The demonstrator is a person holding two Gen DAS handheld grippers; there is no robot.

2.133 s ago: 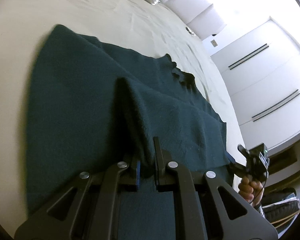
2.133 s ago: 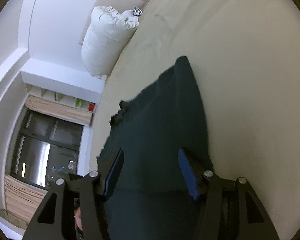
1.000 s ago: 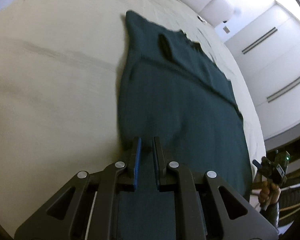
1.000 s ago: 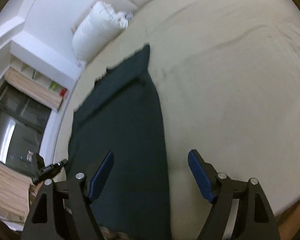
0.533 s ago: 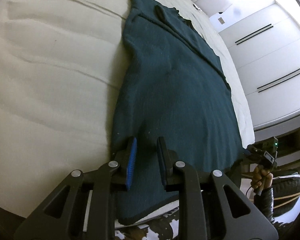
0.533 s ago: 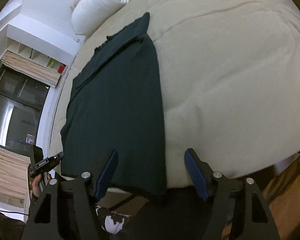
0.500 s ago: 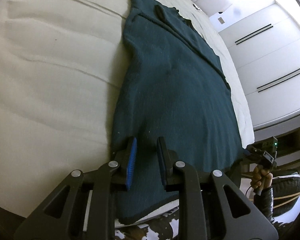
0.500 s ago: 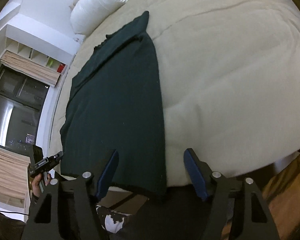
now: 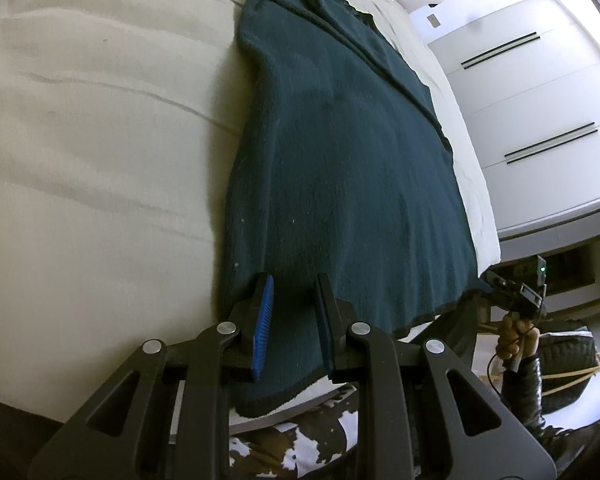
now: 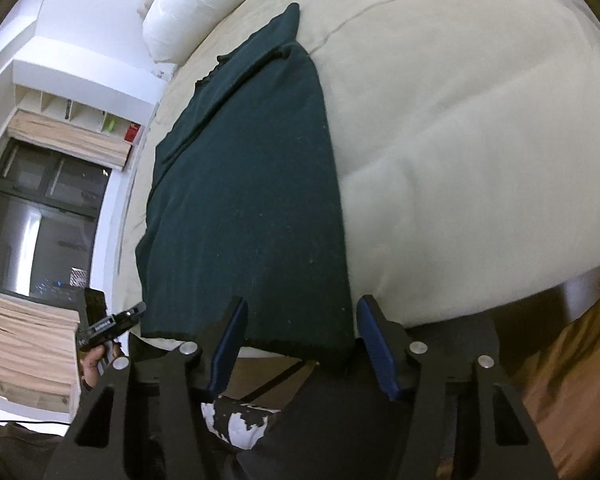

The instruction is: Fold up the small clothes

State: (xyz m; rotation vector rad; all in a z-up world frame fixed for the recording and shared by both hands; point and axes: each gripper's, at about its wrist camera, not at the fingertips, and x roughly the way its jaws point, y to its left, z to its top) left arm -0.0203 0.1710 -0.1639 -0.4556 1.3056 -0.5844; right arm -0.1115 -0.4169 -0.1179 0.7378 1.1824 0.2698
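Left hand-held gripper [image 9: 292,304]: jaws a narrow gap apart, gripping nothing, poised over the near hem of the garment's left side.
Right hand-held gripper [image 10: 300,332]: jaws spread wide, gripping nothing, straddling the garment's near right corner at the bed edge.
Dark green garment [image 9: 340,152]: spread flat and lengthwise on the bed, near hem hanging slightly over the edge, a folded band across the far end.
Bed [image 10: 460,120]: cream sheet, lightly creased.
Pillow [image 10: 188,12]: white, at the far end.
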